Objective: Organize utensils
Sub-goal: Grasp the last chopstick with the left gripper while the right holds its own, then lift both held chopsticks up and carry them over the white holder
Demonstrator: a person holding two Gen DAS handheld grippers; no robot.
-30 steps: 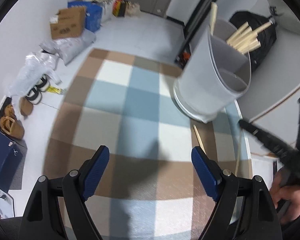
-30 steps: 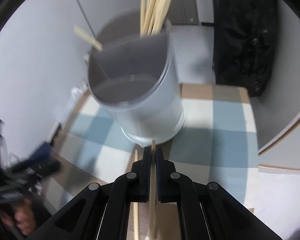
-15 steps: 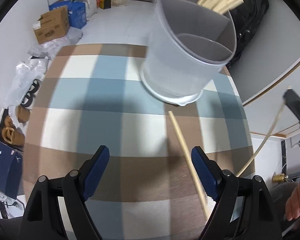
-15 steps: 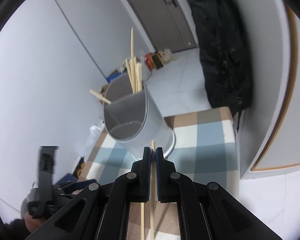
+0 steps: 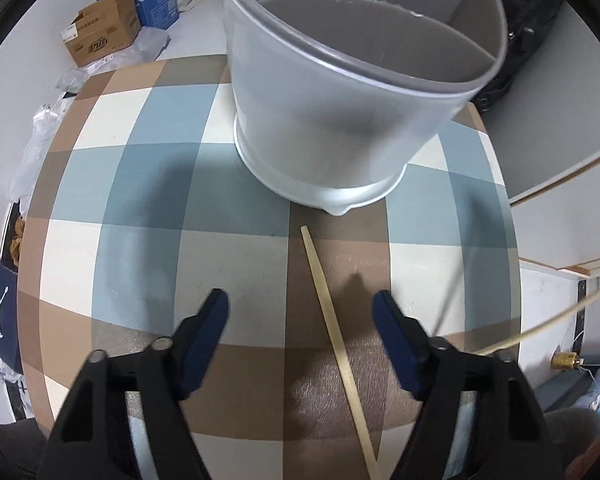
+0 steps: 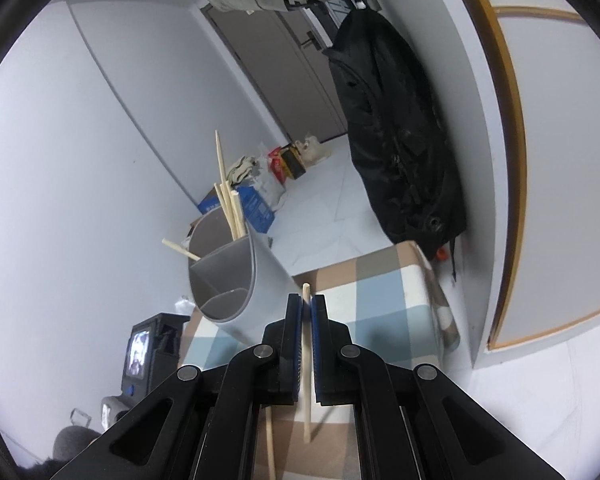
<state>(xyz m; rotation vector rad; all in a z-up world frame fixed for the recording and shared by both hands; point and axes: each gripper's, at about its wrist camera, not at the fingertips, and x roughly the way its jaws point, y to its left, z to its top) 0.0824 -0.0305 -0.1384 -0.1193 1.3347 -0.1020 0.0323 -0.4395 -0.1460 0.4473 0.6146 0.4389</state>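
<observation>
A grey, divided utensil holder (image 5: 332,120) stands on the checked tablecloth (image 5: 140,200); the right wrist view shows several chopsticks (image 6: 230,204) upright in its far compartment. One loose chopstick (image 5: 332,320) lies on the cloth in front of the holder. My left gripper (image 5: 300,308) points down over it with its jaws closing. The stick lies between the blue pads, nearer the right one, and neither pad touches it. My right gripper (image 6: 306,308) is shut on a second chopstick (image 6: 306,290), raised above the table's near edge and aimed toward the holder (image 6: 236,280).
A black bag (image 6: 392,140) hangs on the wall past the table's far right corner. Cardboard boxes (image 5: 100,36) and plastic bags sit on the floor to the left. A white panel with a wood edge (image 5: 560,140) stands close on the right.
My left gripper has moved toward the holder and now straddles the loose chopstick, with its jaws narrower. My right gripper has risen and drawn back from the holder, still holding its chopstick.
</observation>
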